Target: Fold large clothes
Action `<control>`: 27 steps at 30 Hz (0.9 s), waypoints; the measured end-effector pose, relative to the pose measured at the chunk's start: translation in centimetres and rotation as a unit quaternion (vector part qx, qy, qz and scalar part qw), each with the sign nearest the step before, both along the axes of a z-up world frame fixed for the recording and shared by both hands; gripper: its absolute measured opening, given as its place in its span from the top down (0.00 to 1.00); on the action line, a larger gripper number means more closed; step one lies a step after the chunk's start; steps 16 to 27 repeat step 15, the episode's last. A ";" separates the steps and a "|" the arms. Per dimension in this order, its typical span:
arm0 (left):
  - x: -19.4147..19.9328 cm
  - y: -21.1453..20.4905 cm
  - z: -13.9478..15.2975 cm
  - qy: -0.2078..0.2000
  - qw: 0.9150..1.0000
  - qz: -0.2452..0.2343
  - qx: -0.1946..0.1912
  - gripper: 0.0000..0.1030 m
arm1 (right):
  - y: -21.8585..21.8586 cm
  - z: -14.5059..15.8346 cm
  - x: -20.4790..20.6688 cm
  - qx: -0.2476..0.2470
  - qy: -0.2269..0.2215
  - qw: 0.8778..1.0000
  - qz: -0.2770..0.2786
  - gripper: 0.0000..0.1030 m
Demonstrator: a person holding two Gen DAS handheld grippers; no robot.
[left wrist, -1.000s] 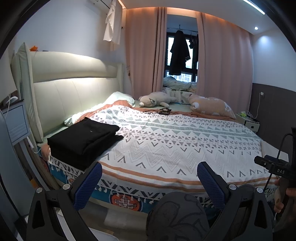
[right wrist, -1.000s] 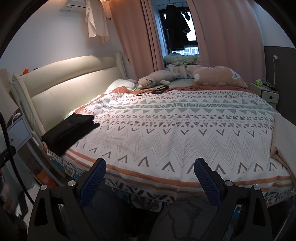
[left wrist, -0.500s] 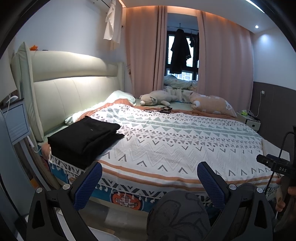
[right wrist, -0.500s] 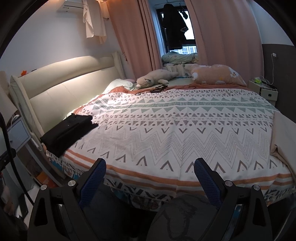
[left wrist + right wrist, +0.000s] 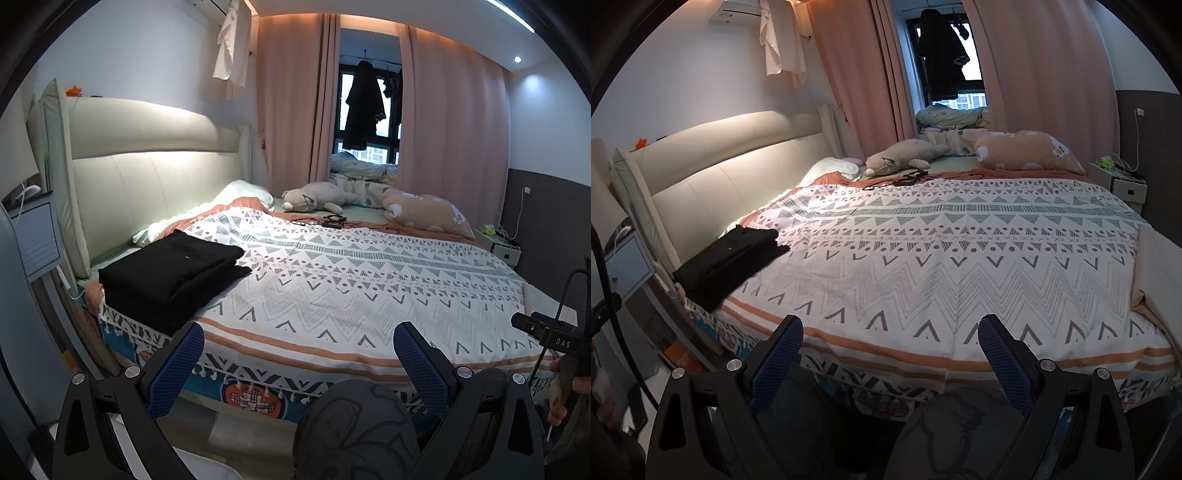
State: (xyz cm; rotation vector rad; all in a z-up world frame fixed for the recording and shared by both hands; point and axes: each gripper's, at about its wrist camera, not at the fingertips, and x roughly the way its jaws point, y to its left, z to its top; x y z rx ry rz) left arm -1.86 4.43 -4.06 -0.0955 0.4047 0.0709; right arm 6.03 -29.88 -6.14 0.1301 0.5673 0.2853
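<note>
Reading from left to right, I locate the task's thing first: the folded black clothes (image 5: pixel 173 273) lie stacked at the near left corner of the bed (image 5: pixel 369 295), close to the headboard (image 5: pixel 147 177) and touching the patterned bedspread (image 5: pixel 332 280) beneath them. In the left wrist view the stack sits up and to the left of the left gripper (image 5: pixel 299 354), near its left finger line. Its long axis appears to run from the bed's near edge diagonally back toward the headboard. The left gripper is spread wide and pinches nothing; both blue pads frame bare bedspread. In the right wrist view the same folded black clothes (image 5: pixel 727 258) lie far to the left of the right gripper (image 5: pixel 890 350), well apart from it. The right gripper is likewise spread wide and empty. I judge the left gripper to be the nearer of the two, so any contact with the stack falls to it. Both grippers hover off the near edge of the bed, over a dark printed fabric (image 5: pixel 354 432) low in frame, which I cannot identify with certainty. No unfolded large garment is visible on the open bedspread. Further right, a plush toy (image 5: pixel 314 197) and a pillow (image 5: pixel 424 214) rest at the far side, clear of any working path.
</note>
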 end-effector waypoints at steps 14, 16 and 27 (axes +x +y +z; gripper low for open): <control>-1.2 0.1 0.1 -0.013 1.000 0.002 0.000 0.01 | -0.5 0.0 -1.1 0.003 0.003 1.000 -0.012 0.07; -1.4 0.2 0.2 -0.015 1.000 0.002 0.000 0.01 | -0.5 0.0 -1.2 0.003 0.002 1.000 -0.012 0.07; -1.4 0.2 0.2 -0.015 1.000 0.002 0.000 0.01 | -0.5 0.0 -1.2 0.003 0.002 1.000 -0.012 0.07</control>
